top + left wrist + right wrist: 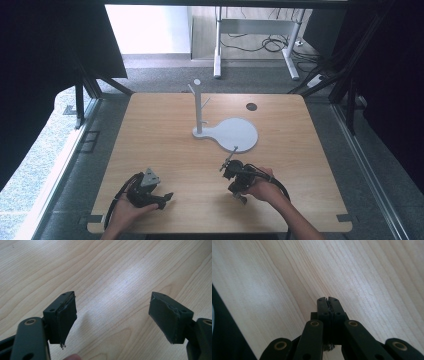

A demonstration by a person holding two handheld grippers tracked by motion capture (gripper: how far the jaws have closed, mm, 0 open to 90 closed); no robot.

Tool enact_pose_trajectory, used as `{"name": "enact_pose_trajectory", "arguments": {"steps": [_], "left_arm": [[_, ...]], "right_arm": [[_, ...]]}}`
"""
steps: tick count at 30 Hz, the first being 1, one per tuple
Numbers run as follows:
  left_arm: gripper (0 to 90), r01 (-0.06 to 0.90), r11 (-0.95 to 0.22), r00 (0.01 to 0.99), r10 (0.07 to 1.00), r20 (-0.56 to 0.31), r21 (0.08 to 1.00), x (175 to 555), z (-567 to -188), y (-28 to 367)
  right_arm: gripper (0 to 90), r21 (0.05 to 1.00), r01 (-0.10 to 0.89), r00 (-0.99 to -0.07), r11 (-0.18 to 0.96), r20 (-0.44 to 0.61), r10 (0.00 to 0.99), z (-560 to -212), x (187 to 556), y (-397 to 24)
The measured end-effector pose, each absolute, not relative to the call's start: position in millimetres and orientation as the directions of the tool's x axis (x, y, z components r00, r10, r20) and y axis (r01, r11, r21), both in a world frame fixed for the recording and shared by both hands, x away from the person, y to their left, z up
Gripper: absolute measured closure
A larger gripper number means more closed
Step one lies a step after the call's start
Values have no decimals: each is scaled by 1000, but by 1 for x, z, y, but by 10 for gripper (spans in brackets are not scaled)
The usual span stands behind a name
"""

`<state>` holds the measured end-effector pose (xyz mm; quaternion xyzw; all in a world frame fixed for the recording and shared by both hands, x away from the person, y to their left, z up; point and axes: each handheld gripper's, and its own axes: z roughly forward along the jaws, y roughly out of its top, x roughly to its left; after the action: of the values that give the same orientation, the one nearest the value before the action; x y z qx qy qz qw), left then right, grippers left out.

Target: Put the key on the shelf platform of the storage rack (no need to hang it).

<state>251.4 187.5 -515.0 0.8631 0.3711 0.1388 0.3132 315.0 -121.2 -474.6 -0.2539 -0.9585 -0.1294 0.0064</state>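
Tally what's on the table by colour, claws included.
White: 1, the stand with post and round base
Black: 2, the left claw and the right claw
Total: 3

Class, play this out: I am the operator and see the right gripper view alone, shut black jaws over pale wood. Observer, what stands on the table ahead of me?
Observer: A white stand with short pegs rises near the table's middle, its round flat base spreading beside it.
Operator: Is the other gripper shut as well?
Observer: No. The left gripper has its jaws wide apart over bare wood, nothing between them.
Operator: Where does my gripper sit relative to that stand?
Observer: In the high view the right gripper is just short of the base's near edge, on the person's side.
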Motion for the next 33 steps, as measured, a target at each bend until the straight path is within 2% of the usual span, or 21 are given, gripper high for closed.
{"name": "enact_pose_trajectory", "arguments": {"steps": [13,33], "left_arm": [[226,553,-527,685,728,8,645,252,-515,187],[226,555,-525,683,731,7,646,252,-515,189]], "right_arm": [[898,297,502,-859,812,62,508,-439,320,-136],[898,327,511,-849,795,45,526,-414,329,-144]]}}
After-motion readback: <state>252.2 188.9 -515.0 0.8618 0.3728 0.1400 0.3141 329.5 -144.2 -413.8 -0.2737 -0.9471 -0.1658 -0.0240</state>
